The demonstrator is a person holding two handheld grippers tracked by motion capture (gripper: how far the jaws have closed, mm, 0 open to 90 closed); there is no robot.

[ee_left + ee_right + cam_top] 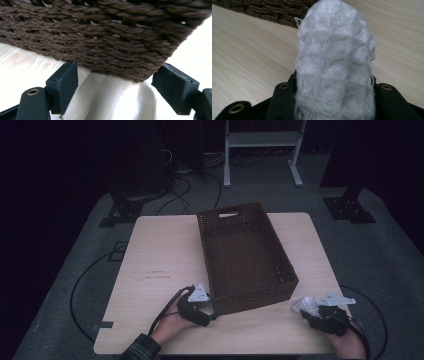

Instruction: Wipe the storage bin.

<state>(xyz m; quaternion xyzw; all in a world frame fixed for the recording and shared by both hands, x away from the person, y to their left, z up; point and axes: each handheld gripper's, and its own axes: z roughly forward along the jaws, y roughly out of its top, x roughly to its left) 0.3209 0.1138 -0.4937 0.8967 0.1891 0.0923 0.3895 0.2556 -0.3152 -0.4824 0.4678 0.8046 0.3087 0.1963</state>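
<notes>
A dark brown woven basket [250,297] stands on the light wooden table [160,250], with nothing seen inside it. My left gripper [212,316] sits low at the basket's near left corner. In the left gripper view the two black jaws of the left gripper [117,72] stand apart on either side of the basket's bottom corner [105,37], with gaps showing. My right gripper [306,314] rests near the table's front right edge, shut on a white knitted cloth [304,303]. In the right gripper view the cloth [334,57] bulges up out of the right gripper [334,100].
The basket has a handle cut-out [227,214] in its far wall. Black cables [165,312] trail off the table's front edge. A white metal stand [262,140] and dark equipment bases [350,207] stand on the floor beyond the table.
</notes>
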